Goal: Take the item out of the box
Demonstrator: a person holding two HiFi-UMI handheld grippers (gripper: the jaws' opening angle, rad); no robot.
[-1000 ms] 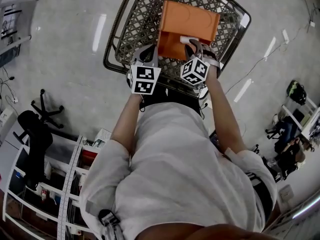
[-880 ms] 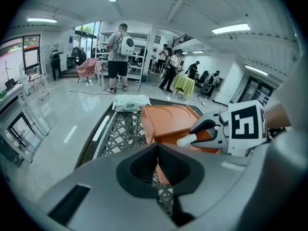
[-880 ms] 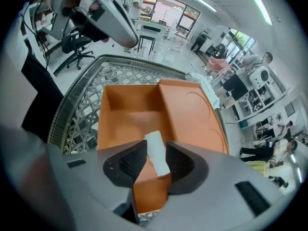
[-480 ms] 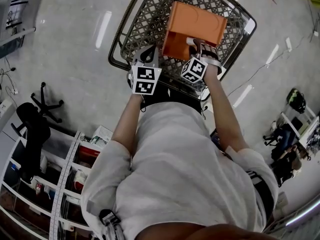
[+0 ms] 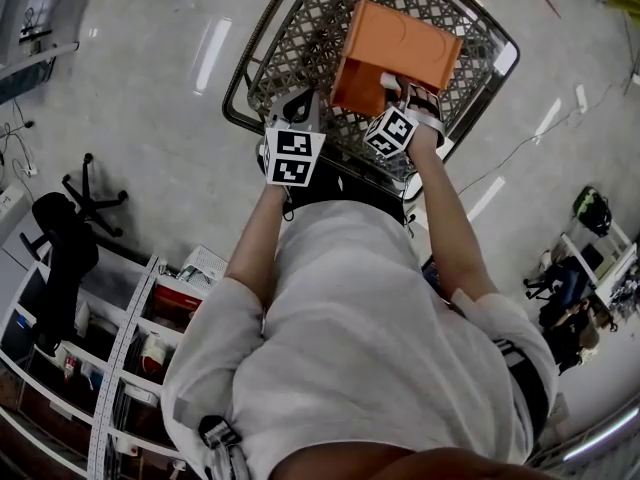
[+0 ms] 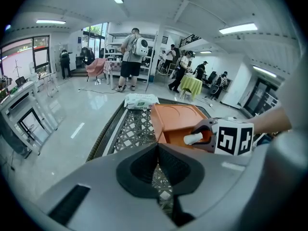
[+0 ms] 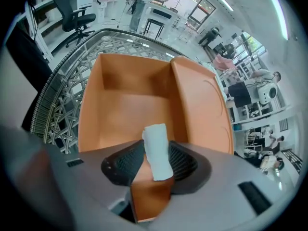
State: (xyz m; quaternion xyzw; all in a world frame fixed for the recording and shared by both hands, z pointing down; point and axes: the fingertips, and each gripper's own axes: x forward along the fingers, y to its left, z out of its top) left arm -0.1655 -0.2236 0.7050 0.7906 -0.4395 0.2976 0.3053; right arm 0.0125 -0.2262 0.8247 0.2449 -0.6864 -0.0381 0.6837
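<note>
The open orange box (image 5: 400,53) has smooth, matt walls, cardboard or plastic; I cannot tell which. The small white roll (image 7: 156,150) looks soft and matt, like paper or cloth. The shopping cart's grey lattice basket (image 5: 300,38) looks like metal with a slight sheen. The pale floor (image 5: 130,98) is glossy and mirrors the ceiling lights.

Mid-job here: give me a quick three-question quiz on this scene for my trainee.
1. True or false: the orange box sits in a cart.
2. What stands between the right tool's jaws: A sponge, B white roll, C nothing?
3. Fill in: the left tool's jaws stand ___.
Key: 1 true. 2 B; its jaws have just been opening, roll between them. 3 together.
</note>
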